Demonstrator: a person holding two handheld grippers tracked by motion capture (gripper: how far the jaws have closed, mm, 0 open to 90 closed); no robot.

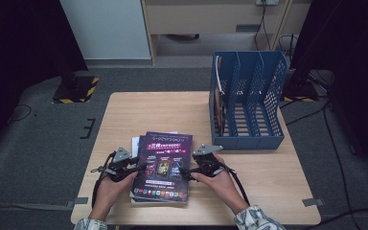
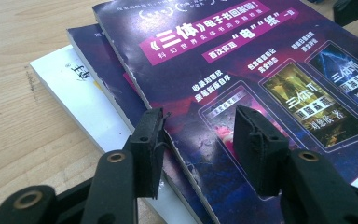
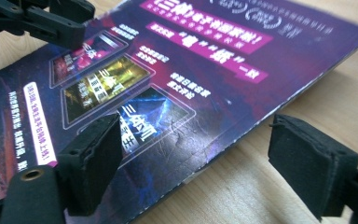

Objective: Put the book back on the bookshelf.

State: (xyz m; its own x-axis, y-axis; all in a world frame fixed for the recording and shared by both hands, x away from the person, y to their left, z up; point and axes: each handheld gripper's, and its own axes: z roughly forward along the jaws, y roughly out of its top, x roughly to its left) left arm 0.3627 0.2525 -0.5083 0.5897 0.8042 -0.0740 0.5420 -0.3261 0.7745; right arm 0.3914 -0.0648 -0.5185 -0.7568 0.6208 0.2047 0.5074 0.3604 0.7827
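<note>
At the left edge of the top purple book [image 1: 162,166], the left gripper [image 2: 198,140] stands open astride that edge — no pad pressing. Opposite, the right gripper [image 3: 196,161] gapes wide across the book's right edge, gripping nothing. Beneath lie another purple book [image 2: 86,60] and a white one [image 2: 74,93] on the wooden table [image 1: 139,110] — a blue file rack [image 1: 249,100] stands beyond.

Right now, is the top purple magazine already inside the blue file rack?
No, the purple magazine lies on the stack, apart from the blue file rack.
</note>
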